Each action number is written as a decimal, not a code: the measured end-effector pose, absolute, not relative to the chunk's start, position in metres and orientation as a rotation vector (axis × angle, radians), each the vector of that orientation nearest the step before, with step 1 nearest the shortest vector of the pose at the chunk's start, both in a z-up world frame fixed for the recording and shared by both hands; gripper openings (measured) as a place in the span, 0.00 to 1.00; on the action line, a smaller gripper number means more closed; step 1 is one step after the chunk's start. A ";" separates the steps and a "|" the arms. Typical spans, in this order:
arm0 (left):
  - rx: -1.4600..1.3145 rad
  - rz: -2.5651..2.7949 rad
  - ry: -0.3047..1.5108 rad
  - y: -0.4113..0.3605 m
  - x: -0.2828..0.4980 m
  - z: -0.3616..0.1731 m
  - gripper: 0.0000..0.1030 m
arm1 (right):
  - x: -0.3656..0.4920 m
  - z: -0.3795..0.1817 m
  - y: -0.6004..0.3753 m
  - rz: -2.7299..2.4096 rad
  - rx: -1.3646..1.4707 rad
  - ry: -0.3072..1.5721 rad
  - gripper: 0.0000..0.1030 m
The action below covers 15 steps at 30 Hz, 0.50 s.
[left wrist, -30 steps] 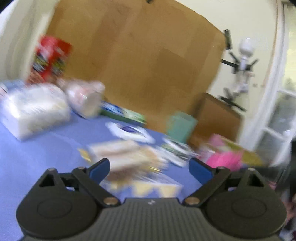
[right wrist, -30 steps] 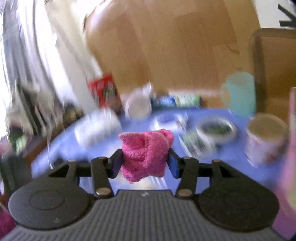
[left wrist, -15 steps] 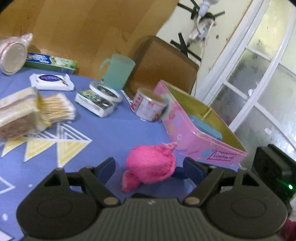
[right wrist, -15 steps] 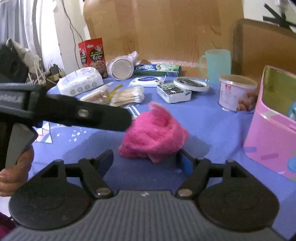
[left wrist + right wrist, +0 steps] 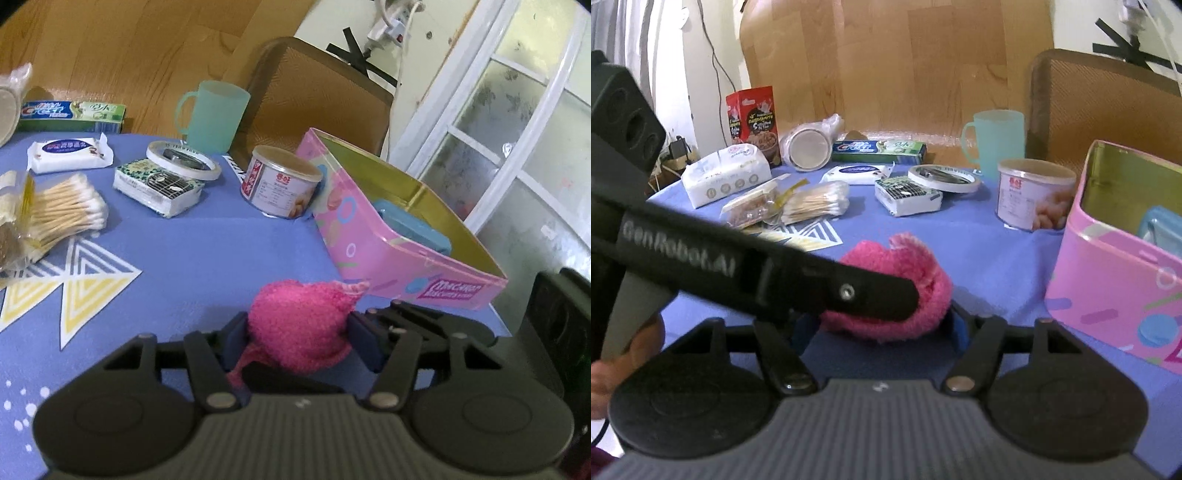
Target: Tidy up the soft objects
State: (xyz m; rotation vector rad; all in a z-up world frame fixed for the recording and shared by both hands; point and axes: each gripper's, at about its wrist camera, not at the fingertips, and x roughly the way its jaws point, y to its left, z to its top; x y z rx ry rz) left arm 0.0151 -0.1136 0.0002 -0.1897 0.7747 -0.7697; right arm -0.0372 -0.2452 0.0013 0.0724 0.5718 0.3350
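A fluffy pink cloth lies bunched on the blue tablecloth, just left of an open pink tin box. My left gripper is closing, and its blue pads press the cloth from both sides. In the right wrist view its black finger crosses in front of the pink cloth. My right gripper straddles the same cloth from the near side. Its jaws are closing a little, but the pads stand clear of the cloth. A blue flat object lies inside the box.
Behind the cloth stand a can, a teal mug, a tape roll on a small packet, cotton swabs, wipes and toothpaste. A tissue pack and red carton sit far left. A chair backs the table.
The right gripper lowered the pink cloth onto the table and let go. The left gripper swung round from the table's left side to the cloth and closed on it.
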 end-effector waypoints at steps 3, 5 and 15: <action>-0.197 -0.768 0.774 -0.112 0.016 -0.001 0.58 | -0.037 0.001 -0.247 0.337 0.082 0.573 0.70; -0.201 -0.762 0.765 -0.109 0.015 -0.002 0.60 | -0.038 0.000 -0.247 0.335 0.077 0.571 0.70; -0.201 -0.702 0.689 -0.086 0.011 -0.006 0.82 | -0.038 -0.002 -0.246 0.333 0.030 0.574 0.75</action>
